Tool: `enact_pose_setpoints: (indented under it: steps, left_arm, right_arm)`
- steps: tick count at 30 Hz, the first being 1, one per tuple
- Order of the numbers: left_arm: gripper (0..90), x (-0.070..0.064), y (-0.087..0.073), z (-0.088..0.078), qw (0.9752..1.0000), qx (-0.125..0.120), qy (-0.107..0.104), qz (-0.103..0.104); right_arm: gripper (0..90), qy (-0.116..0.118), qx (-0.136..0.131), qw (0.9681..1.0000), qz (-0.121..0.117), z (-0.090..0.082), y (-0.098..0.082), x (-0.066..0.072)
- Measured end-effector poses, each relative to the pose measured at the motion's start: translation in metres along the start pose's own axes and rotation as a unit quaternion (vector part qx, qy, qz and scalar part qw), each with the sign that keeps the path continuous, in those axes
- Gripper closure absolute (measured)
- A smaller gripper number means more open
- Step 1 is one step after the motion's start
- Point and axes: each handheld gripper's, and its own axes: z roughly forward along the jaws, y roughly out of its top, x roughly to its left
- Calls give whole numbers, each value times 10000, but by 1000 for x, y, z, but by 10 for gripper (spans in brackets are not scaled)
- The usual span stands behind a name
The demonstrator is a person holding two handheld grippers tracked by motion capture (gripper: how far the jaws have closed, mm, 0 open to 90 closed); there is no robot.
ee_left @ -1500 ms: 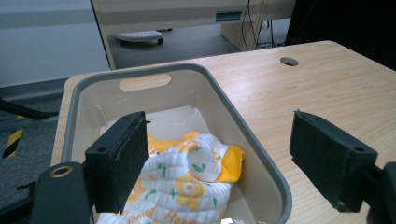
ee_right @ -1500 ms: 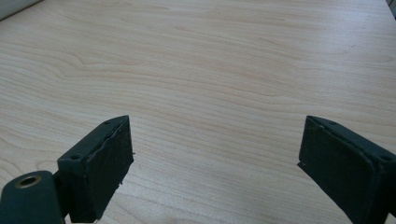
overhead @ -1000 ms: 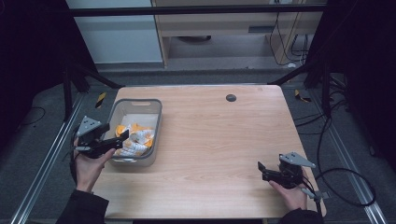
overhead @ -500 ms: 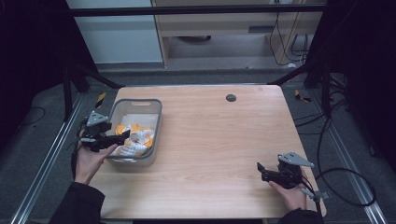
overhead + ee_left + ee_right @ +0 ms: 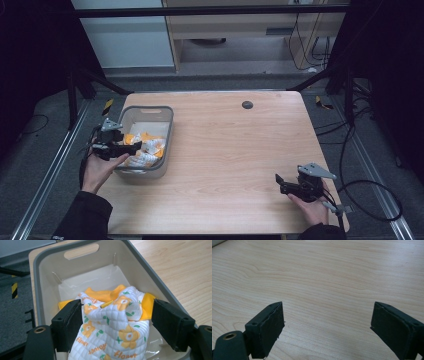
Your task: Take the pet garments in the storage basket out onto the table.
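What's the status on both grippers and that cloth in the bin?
Left hand-held gripper open, jaws straddling the flower-print quilted cloth in the grey bin. Right hand-held gripper open over bare table. Nothing obstructing.

White, orange-flowered cloth; grey bin

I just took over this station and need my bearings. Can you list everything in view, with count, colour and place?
Table: one, light wood, centre of the high view.
Bin: one, grey plastic with handle slots, on the table's left part.
Quilted cloth: one, white with orange flowers, lying in the bin.
Orange cloth: at least one piece, orange, in the bin under the quilted cloth.
Round dark spot: one, black, far middle of the table.
Cables: several, black, on the floor to the right.
Left gripper: one, black, jaws open around the quilted cloth.
Right gripper: one, black, open above the table's near right.
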Motion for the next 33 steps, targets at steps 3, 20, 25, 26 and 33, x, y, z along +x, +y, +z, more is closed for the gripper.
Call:
enact_pose_setpoints:
  steps: [3, 20, 25, 26, 33]
  left_arm:
    - [251, 0, -1, 3, 10000, 79, -34, 14]
    - [318, 2, 2, 19, 9976, 660, -123, 148]
    - [331, 1, 6, 24, 9962, 835, -176, 141]
    - [336, 1, 6, 24, 9962, 835, -176, 141]
    - [361, 0, 8, 32, 9933, 1116, -200, 228]
  right_arm:
    - [115, 15, 5, 10000, 2, 0, 0, 0]
    - [118, 46, 51, 10000, -15, 1, 0, 1]
    - [118, 51, 57, 10000, -36, 1, 0, 1]
    - [118, 51, 57, 10000, -36, 1, 0, 1]
    - [118, 52, 76, 9999, -96, 2, 0, 1]
